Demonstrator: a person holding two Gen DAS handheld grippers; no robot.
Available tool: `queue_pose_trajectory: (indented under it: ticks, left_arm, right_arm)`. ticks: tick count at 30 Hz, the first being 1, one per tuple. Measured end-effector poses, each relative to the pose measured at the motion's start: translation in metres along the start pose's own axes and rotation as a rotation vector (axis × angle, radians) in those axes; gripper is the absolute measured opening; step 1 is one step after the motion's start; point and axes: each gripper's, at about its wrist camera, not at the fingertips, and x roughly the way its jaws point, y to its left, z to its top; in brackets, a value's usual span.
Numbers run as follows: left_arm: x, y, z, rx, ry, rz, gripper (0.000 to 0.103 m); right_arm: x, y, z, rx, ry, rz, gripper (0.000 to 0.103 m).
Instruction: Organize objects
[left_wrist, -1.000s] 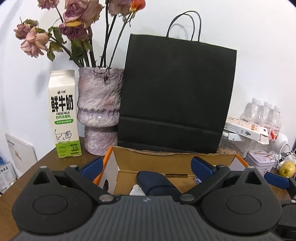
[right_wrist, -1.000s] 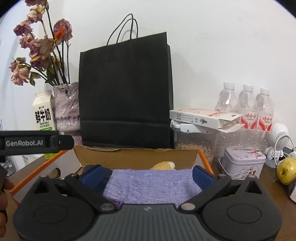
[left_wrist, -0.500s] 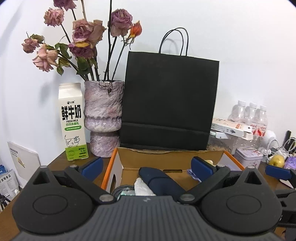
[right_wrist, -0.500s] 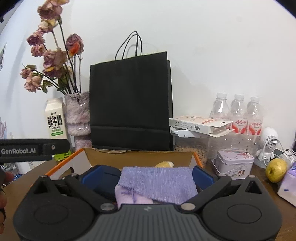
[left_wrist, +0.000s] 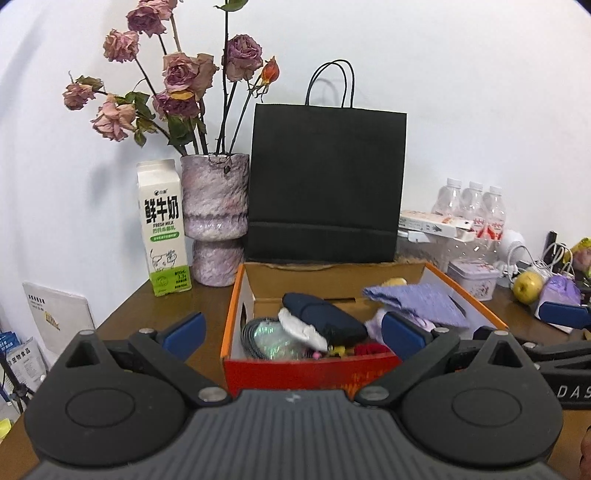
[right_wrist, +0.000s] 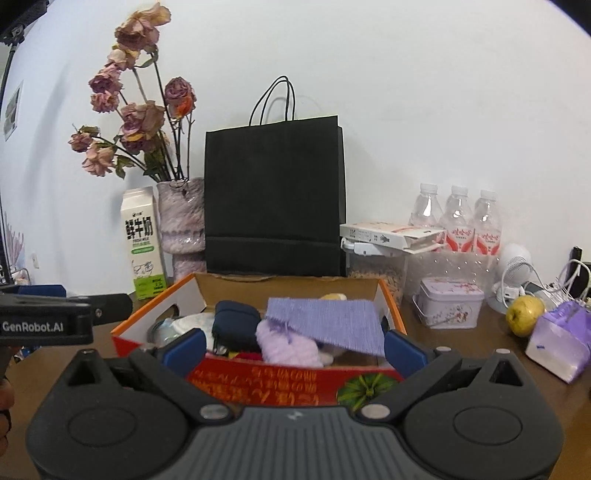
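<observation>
Both claws are seen spread wide, nothing pinched btwn the blue pads. Left gripper (left_wrist: 291, 330) is held at the near edge of the cardboard box (left_wrist: 306, 363), pads either side of its near-left part, no contact visible. Right gripper (right_wrist: 293, 343) is held likewise at the box's near wall, w/ the purple cloth (right_wrist: 325, 323) lying just beyond the right pad; whether it's touched can't be told. In the box are seen a dark blue pouch (left_wrist: 325, 317), a white wad (left_wrist: 301, 328) & a shiny disc (left_wrist: 271, 339). Far side: black paper bag (left_wrist: 327, 184), vase (left_wrist: 214, 218) & milk carton (left_wrist: 162, 225) to its left. A green apple (right_wrist: 524, 315) sits far right on the table (left_wrist: 207, 306).
</observation>
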Motion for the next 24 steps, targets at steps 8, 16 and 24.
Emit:
queue_pose_trajectory:
  ticks: [8, 16, 24]
  left_arm:
    - [-0.044, 0.006, -0.019, -0.011, 0.026, -0.009, 0.103]
    - [-0.088, 0.016, -0.050, -0.020, 0.079, -0.011, 0.103]
    - [-0.122, 0.023, -0.073, -0.017, 0.114, 0.003, 0.103]
  right_arm:
    - [-0.046, 0.008, -0.018, 0.011, 0.026, 0.002, 0.103]
    - [-0.094, 0.014, -0.036, 0.018, 0.051, -0.003, 0.103]
    - [-0.132, 0.026, -0.056, 0.022, 0.065, 0.007, 0.103]
